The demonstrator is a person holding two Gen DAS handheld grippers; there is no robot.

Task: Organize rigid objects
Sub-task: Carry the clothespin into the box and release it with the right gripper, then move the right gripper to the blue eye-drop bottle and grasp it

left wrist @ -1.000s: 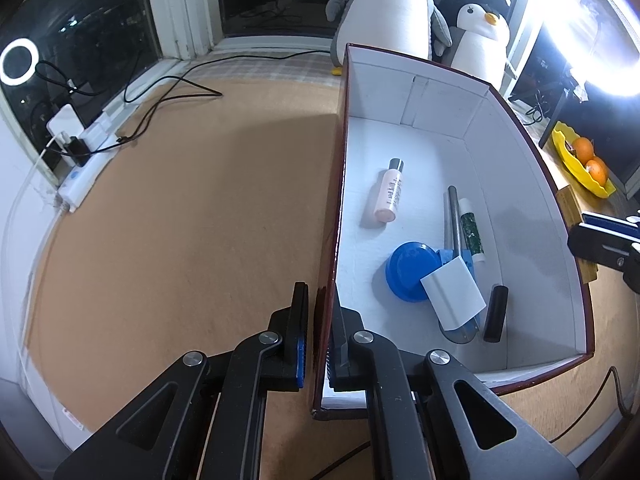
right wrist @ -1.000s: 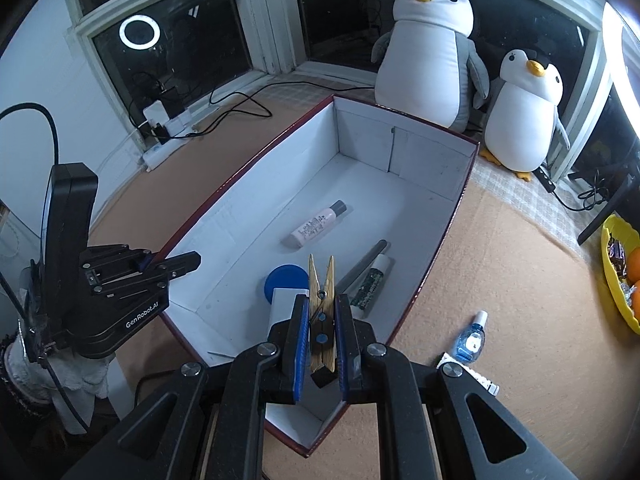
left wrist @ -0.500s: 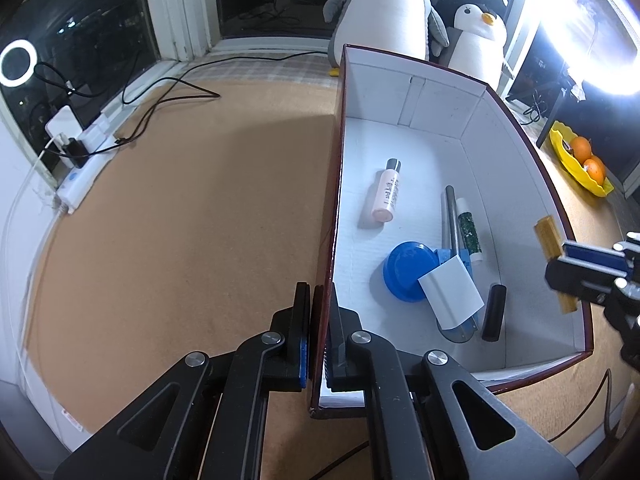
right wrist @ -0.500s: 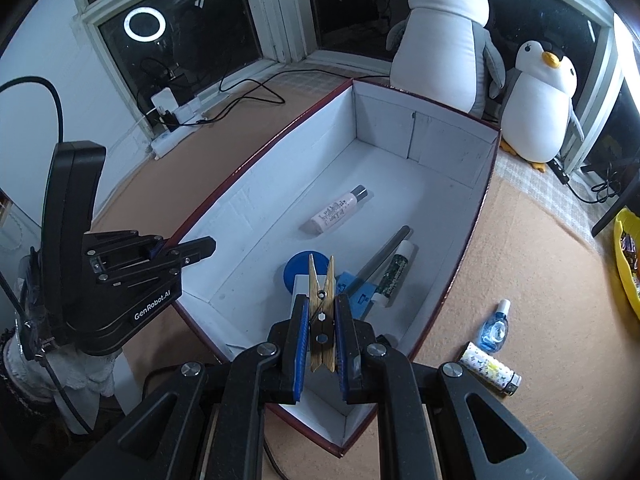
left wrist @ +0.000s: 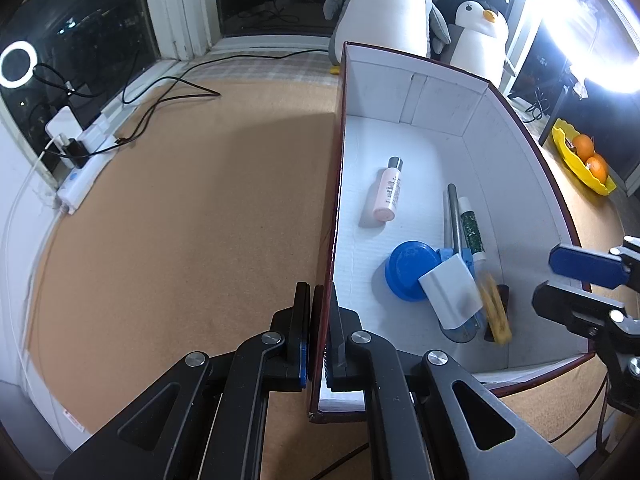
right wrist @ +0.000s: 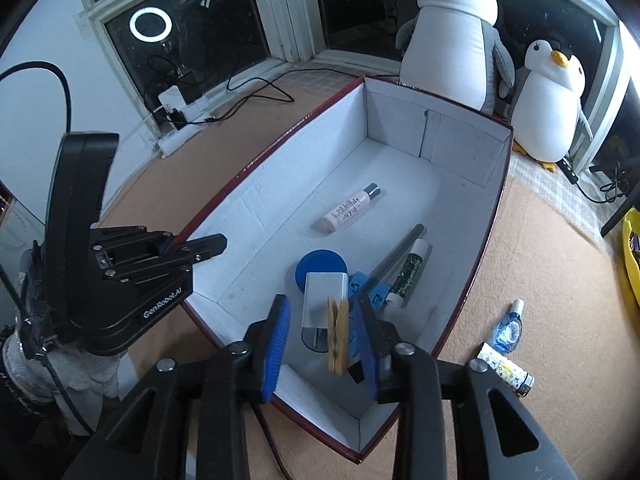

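in the right wrist view, going left to right: the left gripper (right wrist: 208, 246) sits at the left edge of the frame, clamped shut on the near-left wall of the white box (right wrist: 280, 184), as it was a second ago, so the box is steadied. at lower centre the right gripper (right wrist: 324, 344) has just been opening; its blue pads now stand clear of the wooden clothespin (right wrist: 338, 338), which a second ago was pinched between them. the pin shows blurred between the jaws, over the box's near end, so it looks released and dropping in. that would make one more piece stowed beside the blue lid (right wrist: 320, 270), the white card (right wrist: 324, 300) and the pink tube (right wrist: 348, 210). at lower right, on the worktop outside the box, a small blue bottle (right wrist: 508, 326) and a patterned tube (right wrist: 504, 372) still wait.

whether the pin has landed cannot be told from the blur. a dark object under the card is mostly hidden.
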